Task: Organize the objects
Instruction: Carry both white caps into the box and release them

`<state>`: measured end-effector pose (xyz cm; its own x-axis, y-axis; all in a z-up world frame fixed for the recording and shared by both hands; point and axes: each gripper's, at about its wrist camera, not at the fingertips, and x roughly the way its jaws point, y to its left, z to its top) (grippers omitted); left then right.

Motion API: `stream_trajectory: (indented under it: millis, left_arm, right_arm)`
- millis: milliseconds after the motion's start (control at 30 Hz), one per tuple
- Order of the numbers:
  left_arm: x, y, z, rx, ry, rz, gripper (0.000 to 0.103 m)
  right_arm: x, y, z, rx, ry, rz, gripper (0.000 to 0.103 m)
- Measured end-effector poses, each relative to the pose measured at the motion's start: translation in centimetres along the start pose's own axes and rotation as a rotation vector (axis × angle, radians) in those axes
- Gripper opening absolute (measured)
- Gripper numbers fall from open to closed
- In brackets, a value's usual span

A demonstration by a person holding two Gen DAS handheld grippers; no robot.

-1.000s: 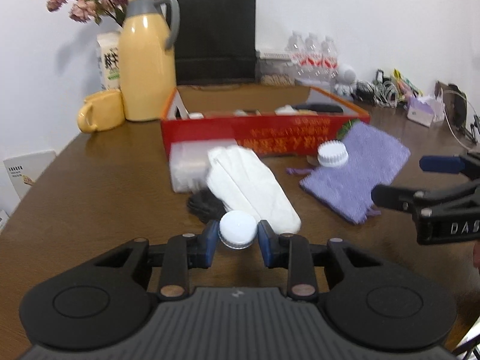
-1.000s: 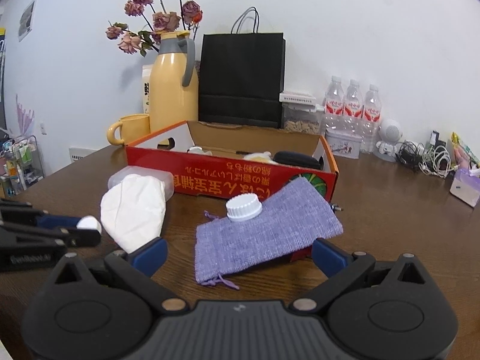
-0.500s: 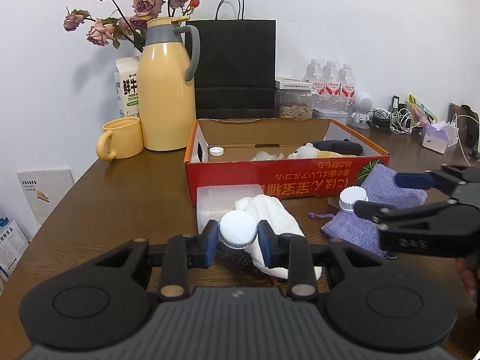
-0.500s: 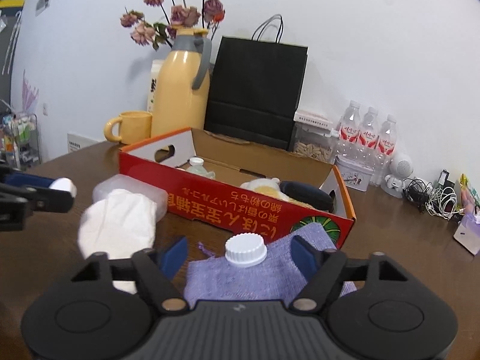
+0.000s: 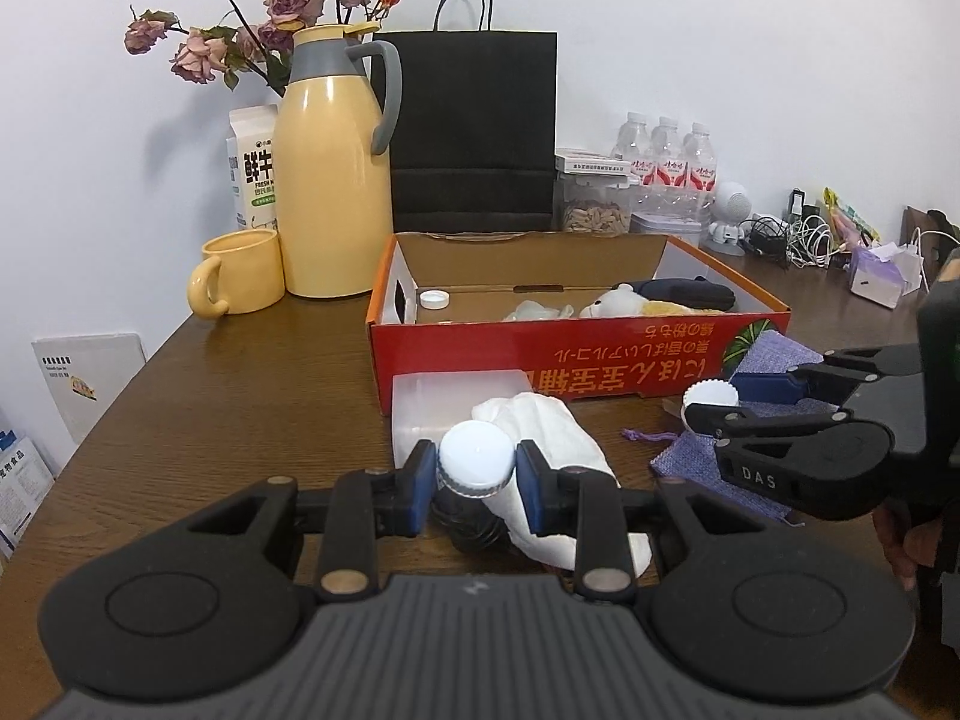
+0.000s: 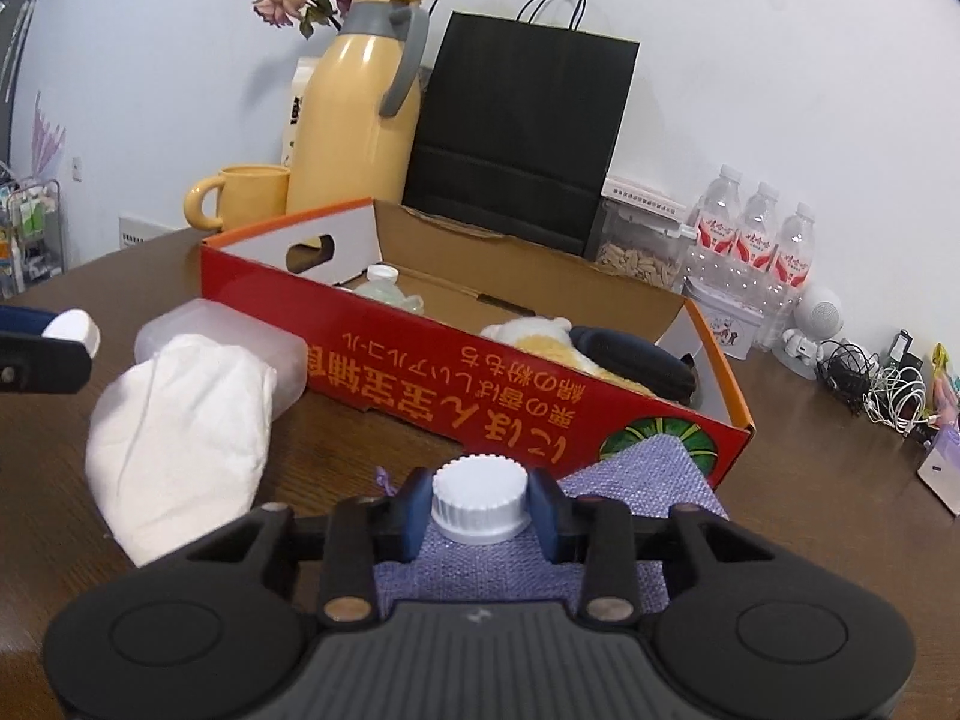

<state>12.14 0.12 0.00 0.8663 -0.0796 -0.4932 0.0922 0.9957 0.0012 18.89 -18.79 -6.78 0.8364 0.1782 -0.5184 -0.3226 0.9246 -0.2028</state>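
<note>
Now right claw [image 6: 480, 507] closing on cap [image 6: 480, 501]

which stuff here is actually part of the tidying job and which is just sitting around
Part of the job:
- dark bottle with white cap, in left gripper
- ridged white cap, right gripper closing around it
- purple woven pouch
- white folded cloth
- red cardboard box

Lying about:
- yellow thermos jug
- yellow mug
- black paper bag

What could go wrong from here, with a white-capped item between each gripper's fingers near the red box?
The right gripper is closing on the ridged white cap resting on the purple pouch; it might snag the fabric and drag it along. The left gripper holds a dark bottle by its white cap, so it could swing or slip.
</note>
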Motion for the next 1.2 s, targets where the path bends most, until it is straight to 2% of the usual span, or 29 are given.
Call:
stream_trajectory:
  millis: [333,533,900,1200]
  left_arm:
    - [0.6,0.1,0.4,0.005,-0.005,-0.003,0.030]
    - [1.3,0.1,1.8,-0.005,-0.027,0.007,0.030]
    - [4.3,0.1,7.3,-0.049,-0.104,0.016,0.030]
    - [8.8,-0.2,10.7,-0.072,-0.111,0.022,0.030]
  right_arm:
    - [-0.9,-0.2,0.4,0.008,-0.052,0.013,0.034]
    - [-1.7,-0.2,2.0,0.016,-0.103,0.020,0.034]
    - [-1.3,-0.7,6.2,0.089,-0.190,0.045,0.034]
    - [2.0,-1.2,9.9,0.110,-0.214,0.045,0.034]
